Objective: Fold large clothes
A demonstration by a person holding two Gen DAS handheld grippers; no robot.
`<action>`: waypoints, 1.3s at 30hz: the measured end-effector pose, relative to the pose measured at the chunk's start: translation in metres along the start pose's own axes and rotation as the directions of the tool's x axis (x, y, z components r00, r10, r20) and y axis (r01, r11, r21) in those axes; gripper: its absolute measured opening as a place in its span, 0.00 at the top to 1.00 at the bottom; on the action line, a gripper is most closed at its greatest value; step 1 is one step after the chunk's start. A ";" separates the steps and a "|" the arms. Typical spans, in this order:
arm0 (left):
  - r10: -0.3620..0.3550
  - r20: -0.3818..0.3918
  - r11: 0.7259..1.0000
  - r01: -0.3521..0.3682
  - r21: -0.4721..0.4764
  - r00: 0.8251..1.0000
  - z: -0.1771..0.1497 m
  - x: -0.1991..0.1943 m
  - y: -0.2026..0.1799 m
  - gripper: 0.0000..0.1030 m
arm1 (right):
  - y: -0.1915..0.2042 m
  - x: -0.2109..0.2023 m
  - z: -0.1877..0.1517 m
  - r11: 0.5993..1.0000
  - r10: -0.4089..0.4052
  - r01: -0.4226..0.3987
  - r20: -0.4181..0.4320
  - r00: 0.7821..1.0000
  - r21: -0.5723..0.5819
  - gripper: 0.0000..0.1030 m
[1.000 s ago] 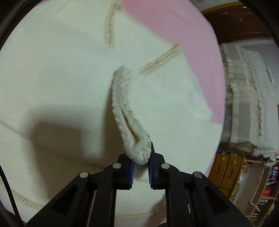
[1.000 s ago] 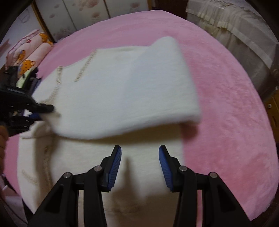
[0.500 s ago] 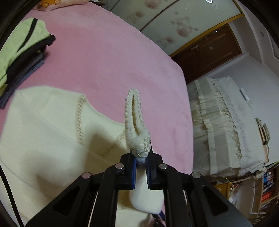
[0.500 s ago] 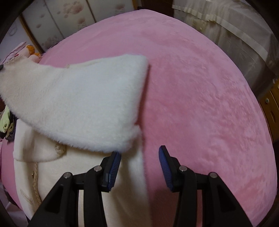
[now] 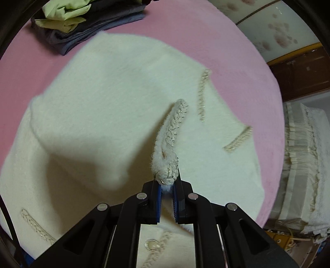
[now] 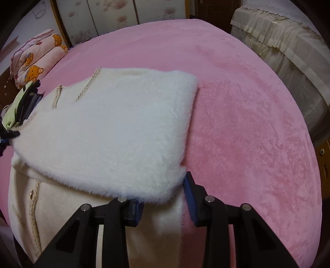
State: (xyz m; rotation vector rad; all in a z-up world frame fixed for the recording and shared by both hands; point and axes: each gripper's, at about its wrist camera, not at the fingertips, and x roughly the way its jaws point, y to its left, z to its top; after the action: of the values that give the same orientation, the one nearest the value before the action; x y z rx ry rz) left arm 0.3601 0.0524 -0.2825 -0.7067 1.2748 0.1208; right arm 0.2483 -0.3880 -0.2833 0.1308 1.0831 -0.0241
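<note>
Cream fleece cardigan [image 5: 115, 99], fluffy and thick, spread on pink bedspread [image 6: 247, 115]. Edged with braided trim [image 5: 203, 94] shot through with metallic thread; same braid in short strips on the front. Round pale button [image 5: 152, 245] near the bottom of the left wrist view, ringed in sparkle. One panel folded over the body, lifted and casting shadow on the layer beneath. In the right wrist view, folded panel [image 6: 115, 132] lying across the lower body, fuzzy edge overhanging toward the camera.

No readable writing or labels anywhere; only bear print on rolled quilt [image 6: 39, 64] at the far left and flower motifs on wardrobe doors [image 6: 107, 18].

Left gripper [image 5: 167, 191] pointed steeply down, blue pads pinched tight on trimmed edge [image 5: 171, 142], which stands up from the jaws in a narrow doubled ridge. Right gripper [image 6: 164, 199] also tilted down at the near corner of the folded panel, jaws just closing, fluffy corner between them; left pad hidden under the pile, right pad clear beside it, grip not yet certain. Stack of folded clothes [image 5: 82, 22], green over dark, at the bedspread's far edge.
</note>
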 end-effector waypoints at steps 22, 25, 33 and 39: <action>0.181 0.240 0.848 -0.275 0.453 0.954 -0.045 -0.045 -0.053 0.76 | 0.016 -0.061 -0.017 0.996 -0.026 0.033 -0.080 0.996 0.078 0.72; 0.037 0.095 0.877 -0.078 0.474 0.995 -0.058 -0.044 -0.065 0.77 | 0.025 -0.070 -0.014 0.983 0.134 -0.129 -0.034 0.990 0.127 0.86; -0.025 -0.163 0.916 0.088 0.391 0.986 -0.086 0.019 -0.091 0.86 | 0.069 -0.017 0.001 0.890 0.418 -0.384 -0.104 0.902 0.247 1.00; 0.097 -0.160 0.926 -0.030 0.378 0.982 -0.088 0.053 -0.070 0.94 | 0.071 0.019 -0.002 0.883 0.419 -0.366 -0.142 0.897 0.295 1.00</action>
State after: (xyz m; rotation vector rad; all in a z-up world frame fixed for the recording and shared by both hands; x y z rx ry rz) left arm 0.3354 -0.0664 -0.3116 -0.3511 1.4404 -0.1346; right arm 0.2609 -0.3161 -0.2941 0.6041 1.2362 0.2205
